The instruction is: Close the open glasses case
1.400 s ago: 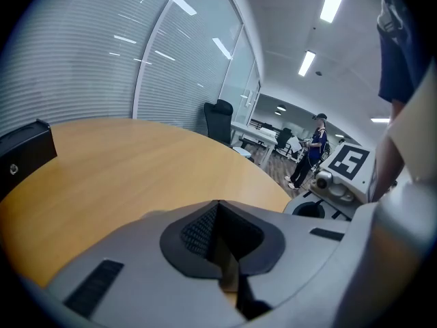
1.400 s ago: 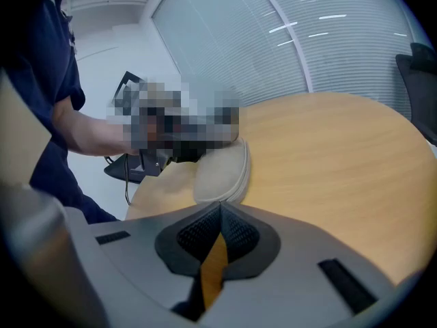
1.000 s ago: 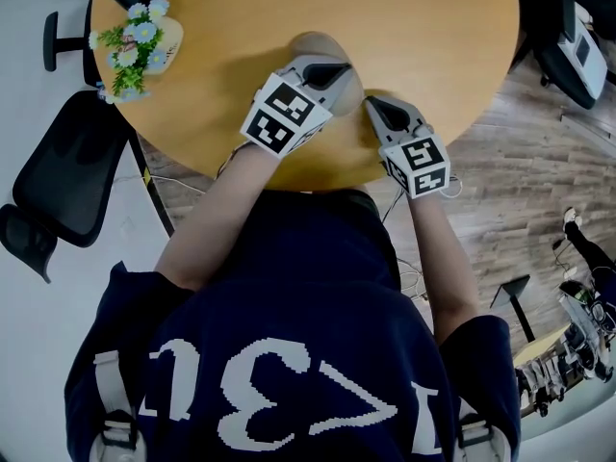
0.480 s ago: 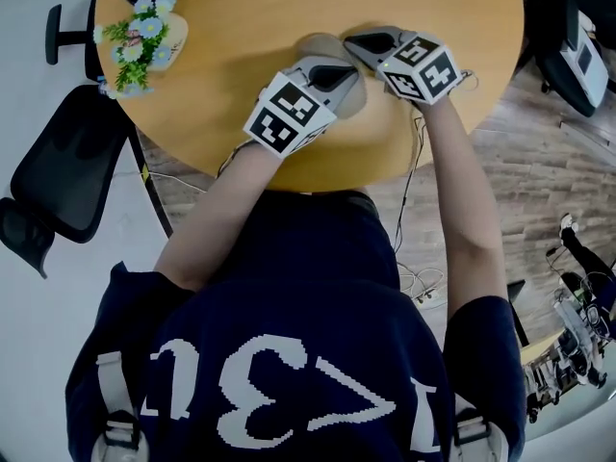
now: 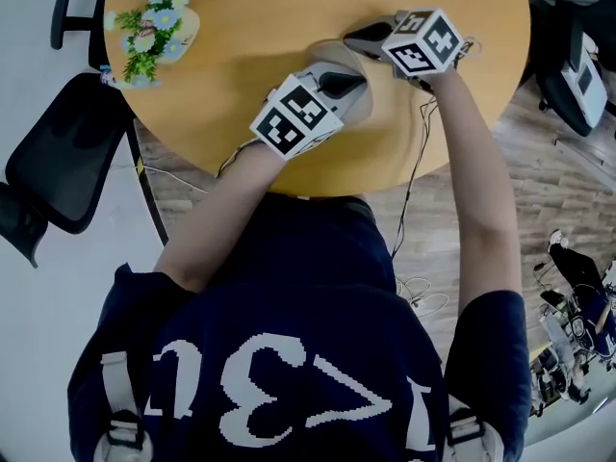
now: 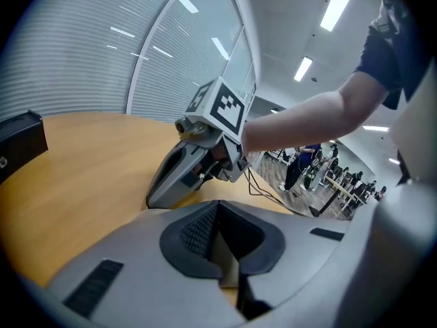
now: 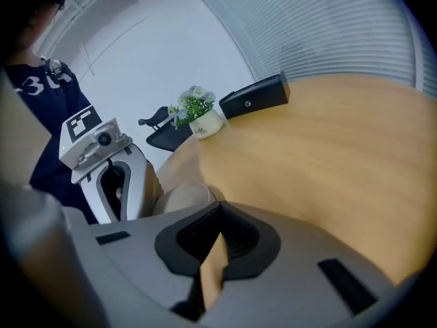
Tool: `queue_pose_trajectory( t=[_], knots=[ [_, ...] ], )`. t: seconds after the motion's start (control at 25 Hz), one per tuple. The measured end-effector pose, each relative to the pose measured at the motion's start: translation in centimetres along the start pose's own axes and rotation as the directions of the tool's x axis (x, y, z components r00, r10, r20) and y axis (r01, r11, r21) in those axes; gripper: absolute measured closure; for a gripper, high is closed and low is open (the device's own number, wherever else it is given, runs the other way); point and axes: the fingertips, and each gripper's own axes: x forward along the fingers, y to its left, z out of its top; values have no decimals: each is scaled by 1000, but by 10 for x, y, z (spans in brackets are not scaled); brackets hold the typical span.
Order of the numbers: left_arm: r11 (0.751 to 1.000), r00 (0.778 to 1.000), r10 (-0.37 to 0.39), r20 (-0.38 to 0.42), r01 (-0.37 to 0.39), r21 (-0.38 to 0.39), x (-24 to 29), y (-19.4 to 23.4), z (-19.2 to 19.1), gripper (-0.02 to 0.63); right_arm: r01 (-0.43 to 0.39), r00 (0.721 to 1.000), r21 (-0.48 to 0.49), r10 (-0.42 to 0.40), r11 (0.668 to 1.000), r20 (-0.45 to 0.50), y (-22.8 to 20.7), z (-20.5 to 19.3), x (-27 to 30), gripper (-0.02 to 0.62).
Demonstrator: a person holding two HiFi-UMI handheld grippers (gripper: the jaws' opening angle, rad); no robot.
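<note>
The glasses case (image 5: pixel 325 54), a tan, rounded, matte shell, is lying on the person's side of the round wood-grain worktop (image 5: pixel 241 114). Its long axis appears to be running from far-left to near-right in the head view. The left gripper (image 5: pixel 346 83) is lying over the case's nearer part and looks to be touching it. Its fingers are drawn together at the tips and gripping nothing. The right gripper (image 5: pixel 364 37) is sitting just beside the case's far end, fingers likewise together and empty; from there the case (image 7: pixel 183 198) is lying ahead and to the left, showing a flat flap beside a domed body. How far the lid is standing open cannot be settled, the left gripper covering much of it. In my judgement the left gripper is bracing while the right is placed to press the lid over. A small potted flower arrangement (image 5: pixel 154 32) and a black box (image 7: pixel 256 98) are standing well apart.
</note>
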Motion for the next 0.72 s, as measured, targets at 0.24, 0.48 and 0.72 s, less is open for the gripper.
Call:
queue_pose_trajectory(
  t=[0.24, 0.48, 0.72],
  knots=[
    [999, 999, 32, -34, -32, 5, -14, -9, -12, 594, 149, 984, 120, -160, 981, 84, 15, -34, -19, 572],
    [999, 992, 9, -126, -3, 48, -24, -33, -31, 594, 189, 972, 207, -213, 960, 98, 79, -102, -34, 571],
    [998, 983, 34, -182, -24, 58, -34, -40, -46, 594, 196, 964, 267, -235, 944, 124, 141, -135, -18, 571]
  ],
)
